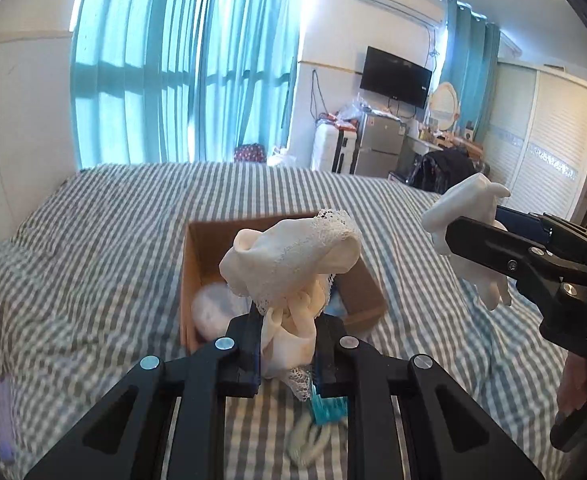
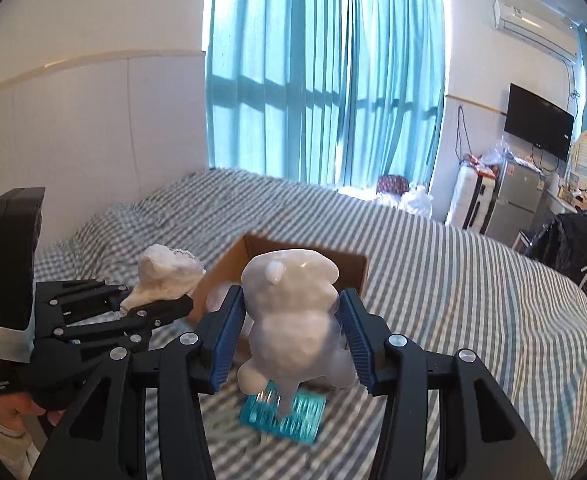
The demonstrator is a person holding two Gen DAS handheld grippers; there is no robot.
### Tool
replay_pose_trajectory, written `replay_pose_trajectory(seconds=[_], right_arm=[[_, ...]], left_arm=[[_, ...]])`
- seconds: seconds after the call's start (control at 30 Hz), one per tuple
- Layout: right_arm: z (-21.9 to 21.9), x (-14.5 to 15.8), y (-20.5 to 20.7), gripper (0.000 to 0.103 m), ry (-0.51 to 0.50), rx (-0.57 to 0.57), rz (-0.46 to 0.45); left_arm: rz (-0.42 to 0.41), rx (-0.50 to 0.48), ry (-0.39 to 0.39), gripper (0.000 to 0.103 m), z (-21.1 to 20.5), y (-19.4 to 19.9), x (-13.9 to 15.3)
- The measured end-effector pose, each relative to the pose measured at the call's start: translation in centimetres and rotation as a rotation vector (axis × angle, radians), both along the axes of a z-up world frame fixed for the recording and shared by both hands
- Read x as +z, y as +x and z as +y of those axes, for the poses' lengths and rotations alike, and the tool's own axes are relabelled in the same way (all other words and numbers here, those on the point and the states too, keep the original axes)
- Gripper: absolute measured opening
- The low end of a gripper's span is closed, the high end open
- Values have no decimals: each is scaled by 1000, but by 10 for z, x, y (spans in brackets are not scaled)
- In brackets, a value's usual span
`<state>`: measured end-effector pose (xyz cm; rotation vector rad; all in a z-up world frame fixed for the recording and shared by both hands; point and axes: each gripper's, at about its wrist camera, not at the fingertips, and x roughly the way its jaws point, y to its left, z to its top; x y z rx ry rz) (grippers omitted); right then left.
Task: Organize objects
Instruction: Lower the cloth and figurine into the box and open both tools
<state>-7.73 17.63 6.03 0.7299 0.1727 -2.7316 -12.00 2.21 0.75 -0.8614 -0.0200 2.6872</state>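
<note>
My left gripper [image 1: 287,344] is shut on a cream cloth with lace trim [image 1: 293,256], held above the near edge of an open cardboard box [image 1: 197,248] on the striped bed. It also shows in the right wrist view [image 2: 161,304] at the left with the cloth [image 2: 167,272]. My right gripper [image 2: 289,336] is shut on a white bear-shaped soft toy [image 2: 293,308], held over the box [image 2: 349,264]. In the left wrist view the right gripper [image 1: 465,248] shows at the right with the toy [image 1: 465,208]. A pale round object [image 1: 213,308] lies inside the box.
A teal ribbed plastic item [image 2: 285,412] lies on the bed in front of the box, also in the left wrist view [image 1: 329,408]. A pale cloth [image 1: 309,440] lies beside it. A purple object [image 1: 3,416] lies at the bed's left. Curtains, fridge and wardrobe stand beyond the bed.
</note>
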Motion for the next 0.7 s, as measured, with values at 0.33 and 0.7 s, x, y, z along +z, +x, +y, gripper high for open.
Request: replay_pose_trajectory(seconds=[0.33,0.7], right_arm=[[-3,-4,-91,49,-56,1,-25],[-17,-52,-168,49,-51,6,-105]], left_arm=[[5,26,-4,18,0,-81,-2],[-84,31,-51,18,9,-141,-56]])
